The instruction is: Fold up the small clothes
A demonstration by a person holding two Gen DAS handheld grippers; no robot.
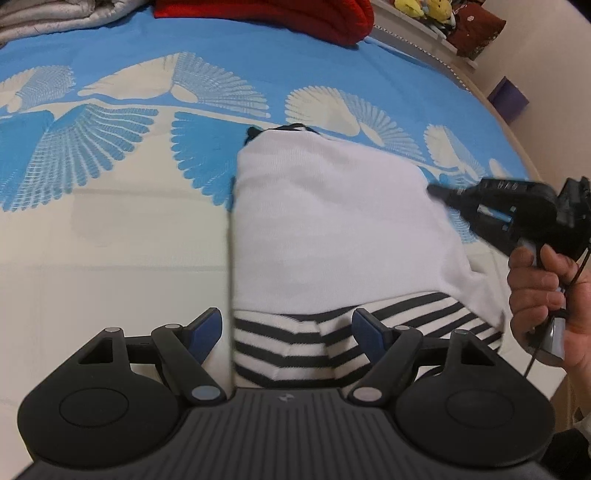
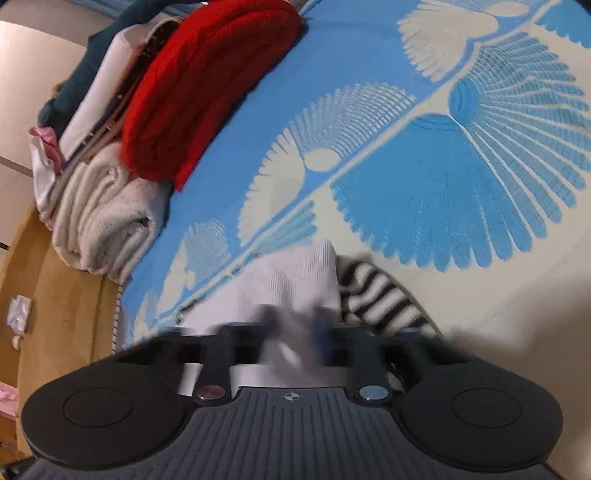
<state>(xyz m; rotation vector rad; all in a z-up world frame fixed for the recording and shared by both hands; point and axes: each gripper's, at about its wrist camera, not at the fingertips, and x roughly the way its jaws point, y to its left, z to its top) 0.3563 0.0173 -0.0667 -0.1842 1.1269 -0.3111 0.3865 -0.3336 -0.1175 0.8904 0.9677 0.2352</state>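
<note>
A small garment lies on the bed, white side (image 1: 332,221) up, with a black-and-white striped part (image 1: 295,343) at its near end. My left gripper (image 1: 286,326) is open, its blue pads on either side of the striped end, just above it. My right gripper (image 1: 436,192) shows in the left wrist view at the garment's right edge, with its fingertips together. In the right wrist view the right gripper (image 2: 295,325) is blurred; its jaws are near together around white cloth (image 2: 291,280), with the stripes (image 2: 380,295) to the right.
The bed has a blue and cream fan-patterned cover (image 1: 110,155). A red knit item (image 2: 207,92) and a pile of folded clothes and towels (image 2: 99,214) sit at the far edge. A wooden bed frame (image 2: 55,314) and shelf with toys (image 1: 436,11) lie beyond.
</note>
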